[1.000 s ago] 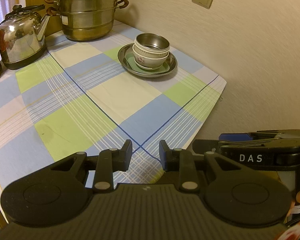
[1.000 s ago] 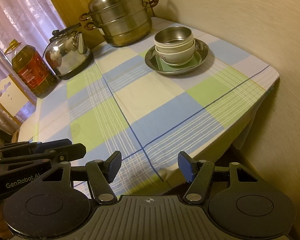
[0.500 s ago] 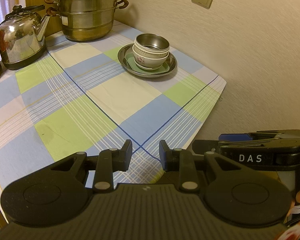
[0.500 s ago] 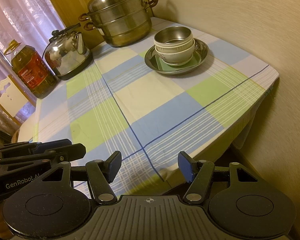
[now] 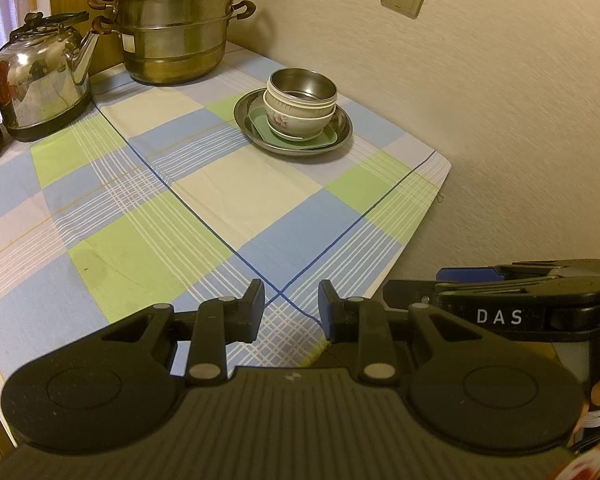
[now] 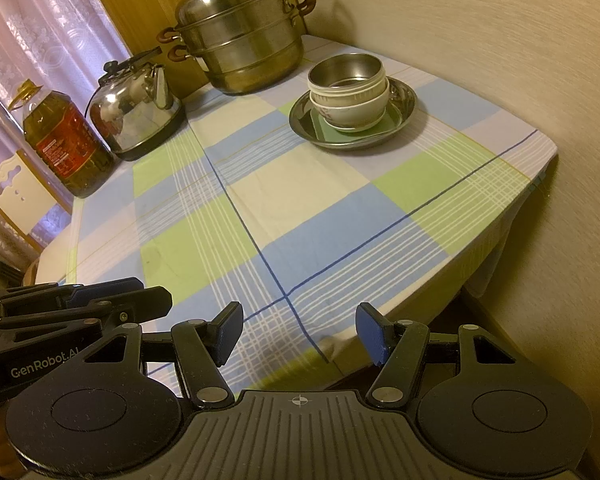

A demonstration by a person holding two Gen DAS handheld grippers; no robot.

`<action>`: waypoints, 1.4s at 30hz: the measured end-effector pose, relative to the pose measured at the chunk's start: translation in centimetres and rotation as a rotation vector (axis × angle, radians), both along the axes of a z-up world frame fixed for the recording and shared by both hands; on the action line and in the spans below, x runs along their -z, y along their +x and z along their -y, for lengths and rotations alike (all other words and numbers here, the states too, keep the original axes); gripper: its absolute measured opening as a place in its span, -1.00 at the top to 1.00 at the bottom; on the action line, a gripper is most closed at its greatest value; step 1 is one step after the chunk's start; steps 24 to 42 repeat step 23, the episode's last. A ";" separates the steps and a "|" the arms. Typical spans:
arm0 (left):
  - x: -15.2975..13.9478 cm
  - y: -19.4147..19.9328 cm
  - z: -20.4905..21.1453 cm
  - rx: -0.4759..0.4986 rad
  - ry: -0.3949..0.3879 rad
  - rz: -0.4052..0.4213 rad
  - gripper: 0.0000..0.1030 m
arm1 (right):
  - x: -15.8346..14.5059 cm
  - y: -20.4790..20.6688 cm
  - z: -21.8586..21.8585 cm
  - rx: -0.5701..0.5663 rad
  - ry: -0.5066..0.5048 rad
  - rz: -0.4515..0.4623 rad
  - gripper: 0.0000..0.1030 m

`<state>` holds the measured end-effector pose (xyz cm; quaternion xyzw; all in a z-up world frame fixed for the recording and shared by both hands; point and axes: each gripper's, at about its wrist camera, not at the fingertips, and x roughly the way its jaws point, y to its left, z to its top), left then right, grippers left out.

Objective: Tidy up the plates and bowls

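Note:
A stack stands at the table's far right: a steel bowl (image 5: 302, 87) nested in a white flowered bowl (image 5: 296, 120), on a green square plate (image 5: 327, 141), inside a round steel plate (image 5: 342, 130). The right wrist view shows the same steel bowl (image 6: 346, 72), white bowl (image 6: 350, 112), green plate (image 6: 384, 126) and steel plate (image 6: 404, 98). My left gripper (image 5: 291, 312) is open and empty over the near table edge. My right gripper (image 6: 299, 336) is open and empty beside it, far from the stack.
A steel steamer pot (image 5: 176, 28) stands at the back, a kettle (image 5: 40, 80) to its left, and an oil bottle (image 6: 66, 140) farther left. The checked tablecloth (image 5: 220, 208) covers the table. A wall (image 5: 500, 120) runs along the right edge.

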<state>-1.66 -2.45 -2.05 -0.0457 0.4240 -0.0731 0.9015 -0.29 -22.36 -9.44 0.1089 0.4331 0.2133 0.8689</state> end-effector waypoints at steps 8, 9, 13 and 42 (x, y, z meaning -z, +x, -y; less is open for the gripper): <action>-0.1 0.1 0.1 0.002 0.000 0.003 0.50 | 0.0 0.0 0.0 0.000 0.000 0.001 -0.21; -0.1 0.1 0.1 0.001 0.001 0.003 0.50 | 0.0 0.0 0.0 0.000 0.000 0.001 -0.21; -0.1 0.2 0.1 0.001 0.000 0.003 0.50 | 0.0 0.1 0.0 0.001 0.000 0.000 -0.21; 0.0 0.6 -0.1 -0.003 -0.005 0.012 0.48 | 0.1 0.3 0.0 0.001 -0.001 -0.002 -0.21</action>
